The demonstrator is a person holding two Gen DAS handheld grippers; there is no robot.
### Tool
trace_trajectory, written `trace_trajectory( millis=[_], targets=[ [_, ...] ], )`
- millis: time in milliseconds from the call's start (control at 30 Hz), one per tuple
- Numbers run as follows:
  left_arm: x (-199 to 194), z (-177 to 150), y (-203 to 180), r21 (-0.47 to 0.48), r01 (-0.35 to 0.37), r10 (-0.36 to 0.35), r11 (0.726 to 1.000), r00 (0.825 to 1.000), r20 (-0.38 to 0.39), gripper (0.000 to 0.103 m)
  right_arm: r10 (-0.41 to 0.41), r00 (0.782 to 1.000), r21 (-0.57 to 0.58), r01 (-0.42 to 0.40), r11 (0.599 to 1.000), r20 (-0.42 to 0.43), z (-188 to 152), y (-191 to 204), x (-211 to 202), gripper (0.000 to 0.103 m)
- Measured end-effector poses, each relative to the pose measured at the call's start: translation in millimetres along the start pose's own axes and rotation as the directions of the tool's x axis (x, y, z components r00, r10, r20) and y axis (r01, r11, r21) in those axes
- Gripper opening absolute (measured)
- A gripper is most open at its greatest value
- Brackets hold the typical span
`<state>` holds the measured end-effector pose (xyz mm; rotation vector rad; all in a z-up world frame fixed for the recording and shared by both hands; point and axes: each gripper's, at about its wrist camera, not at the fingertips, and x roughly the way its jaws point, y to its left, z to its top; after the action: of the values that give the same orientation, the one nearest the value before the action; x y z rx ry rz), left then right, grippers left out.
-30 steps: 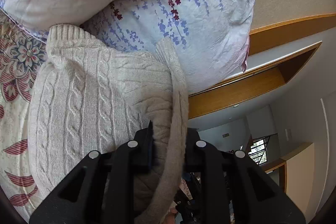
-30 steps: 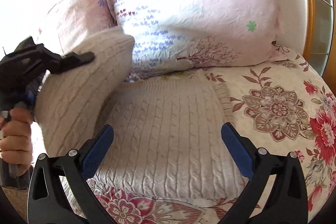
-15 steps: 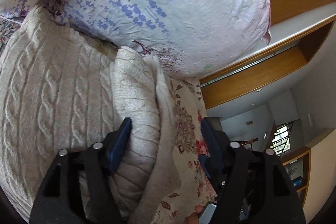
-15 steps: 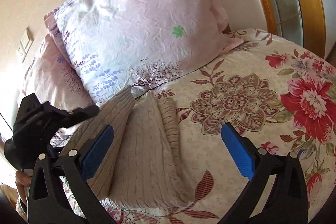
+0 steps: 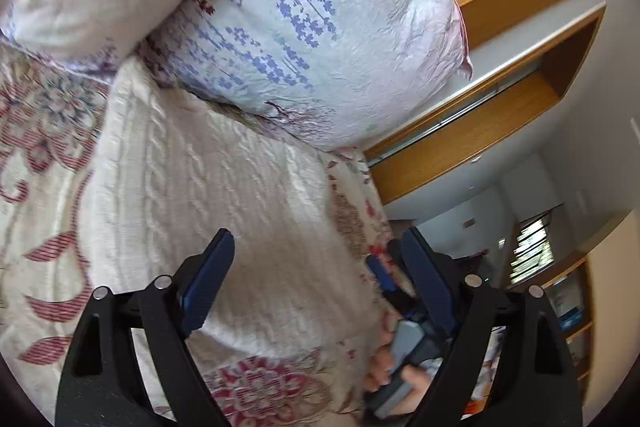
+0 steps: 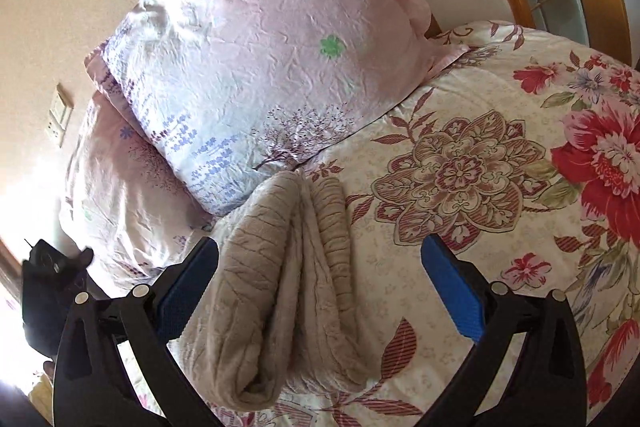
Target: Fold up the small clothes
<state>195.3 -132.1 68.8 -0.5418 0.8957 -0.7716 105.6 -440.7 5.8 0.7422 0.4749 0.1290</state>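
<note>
A cream cable-knit sweater [image 5: 224, 195] lies folded on the floral bedspread [image 5: 48, 187], its top edge against a pillow. My left gripper [image 5: 316, 247] hovers just above its near part with the jaws opening; the knit shows under the gap, and neither pad presses on it. In the right wrist view the sweater [image 6: 288, 287] is a narrow folded bundle with a rolled near end. My right gripper [image 6: 320, 251] stands wide open over it, holding nothing. The left gripper [image 6: 52, 267] shows at that view's left edge.
Two pale pink and blue flowered pillows [image 6: 260, 67] lean at the head of the bed, right behind the sweater. A wooden bed frame [image 6: 600, 7] runs along the right. Open bedspread [image 6: 460, 167] stretches to the sweater's right. A hand [image 5: 392, 379] grips the other tool's handle.
My left gripper was shut on a fold of the sweater; it has opened, let go and drawn back. The fold now lies flat. My right gripper swung aside and rolled early on, then kept still.
</note>
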Motion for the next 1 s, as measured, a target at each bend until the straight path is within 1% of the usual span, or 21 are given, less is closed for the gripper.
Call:
trace_trajectory(
  millis=[33, 67, 100, 133, 167, 200, 267, 300, 333, 400, 467, 533, 567, 600, 633, 700, 733, 833, 900, 967, 1000],
  targets=[
    [-10, -8, -4, 0.07, -0.065, 0.064, 0.995, 0.998, 0.025, 0.091, 0.048, 0.999, 0.01, -0.048, 0.999, -0.017, 2, 3, 1, 0.1],
    [-19, -15, -6, 0.134, -0.123, 0.117, 0.983, 0.992, 0.051, 0.095, 0.082, 0.996, 0.016, -0.082, 0.997, -0.046, 5, 7, 4, 0.1],
    [-25, -21, -6, 0.186, -0.18, 0.169, 0.966, 0.983, 0.075, 0.096, 0.108, 0.99, 0.016, -0.107, 0.994, -0.088, 9, 12, 10, 0.099],
    [-29, -29, -8, 0.229, -0.221, 0.204, 0.948, 0.974, 0.094, 0.097, 0.126, 0.983, 0.011, -0.126, 0.992, -0.13, 12, 19, 16, 0.095],
    [-33, -36, -7, 0.264, -0.239, 0.22, 0.934, 0.97, 0.101, 0.097, 0.131, 0.976, 0.005, -0.132, 0.991, -0.175, 15, 26, 22, 0.093],
    [-40, -45, 4, 0.289, -0.239, 0.218, 0.927, 0.97, 0.103, 0.097, 0.12, 0.97, 0.0, -0.123, 0.992, -0.213, 18, 32, 28, 0.092],
    [-39, -49, 12, 0.314, -0.2, 0.18, 0.928, 0.98, 0.09, 0.097, 0.084, 0.961, -0.009, -0.09, 0.996, -0.263, 24, 41, 39, 0.091],
    [-38, -50, 17, 0.321, -0.175, 0.158, 0.931, 0.984, 0.077, 0.097, 0.057, 0.958, -0.02, -0.065, 0.998, -0.279, 28, 45, 45, 0.087],
    [-37, -50, 21, 0.32, -0.165, 0.153, 0.933, 0.986, 0.063, 0.097, 0.023, 0.957, -0.032, -0.034, 0.999, -0.289, 31, 47, 50, 0.082],
    [-27, -51, 24, 0.329, -0.184, 0.183, 0.926, 0.983, 0.032, 0.097, -0.018, 0.952, -0.048, 0.003, 0.999, -0.306, 35, 49, 61, 0.08],
    [-21, -53, 25, 0.343, -0.216, 0.223, 0.914, 0.975, 0.018, 0.097, -0.055, 0.941, -0.044, 0.043, 0.998, -0.333, 38, 47, 76, 0.076],
    [-16, -55, 25, 0.365, -0.236, 0.251, 0.901, 0.968, 0.007, 0.097, -0.092, 0.926, -0.034, 0.086, 0.996, -0.366, 38, 43, 91, 0.068],
    [-15, -57, 24, 0.378, -0.258, 0.275, 0.889, 0.961, 0.009, 0.097, -0.105, 0.916, -0.024, 0.104, 0.994, -0.387, 36, 41, 96, 0.065],
    [-16, -59, 23, 0.392, -0.279, 0.298, 0.877, 0.955, 0.013, 0.097, -0.109, 0.908, -0.01, 0.115, 0.993, -0.405, 34, 39, 99, 0.058],
    [-16, -60, 23, 0.404, -0.295, 0.316, 0.866, 0.949, 0.016, 0.097, -0.102, 0.904, -0.004, 0.11, 0.994, -0.415, 33, 38, 100, 0.057],
    [-15, -60, 24, 0.414, -0.317, 0.341, 0.853, 0.94, 0.015, 0.097, -0.108, 0.898, -0.018, 0.111, 0.994, -0.427, 29, 39, 98, 0.056],
    [-15, -61, 25, 0.415, -0.322, 0.351, 0.851, 0.936, 0.009, 0.097, -0.112, 0.891, -0.019, 0.116, 0.993, -0.439, 26, 39, 97, 0.056],
    [-8, -62, 28, 0.426, -0.351, 0.394, 0.834, 0.919, -0.014, 0.097, -0.103, 0.874, -0.003, 0.116, 0.993, -0.476, 20, 35, 94, 0.056],
    [-3, -64, 29, 0.44, -0.363, 0.413, 0.821, 0.91, -0.02, 0.097, -0.088, 0.868, -0.002, 0.099, 0.995, -0.488, 17, 34, 95, 0.056],
    [-1, -66, 30, 0.448, -0.363, 0.417, 0.817, 0.908, -0.024, 0.097, -0.079, 0.866, 0.01, 0.096, 0.995, -0.493, 17, 32, 99, 0.056],
    [0, -67, 31, 0.449, -0.366, 0.421, 0.815, 0.907, -0.025, 0.097, -0.055, 0.868, 0.036, 0.084, 0.996, -0.494, 18, 29, 102, 0.056]
  ],
)
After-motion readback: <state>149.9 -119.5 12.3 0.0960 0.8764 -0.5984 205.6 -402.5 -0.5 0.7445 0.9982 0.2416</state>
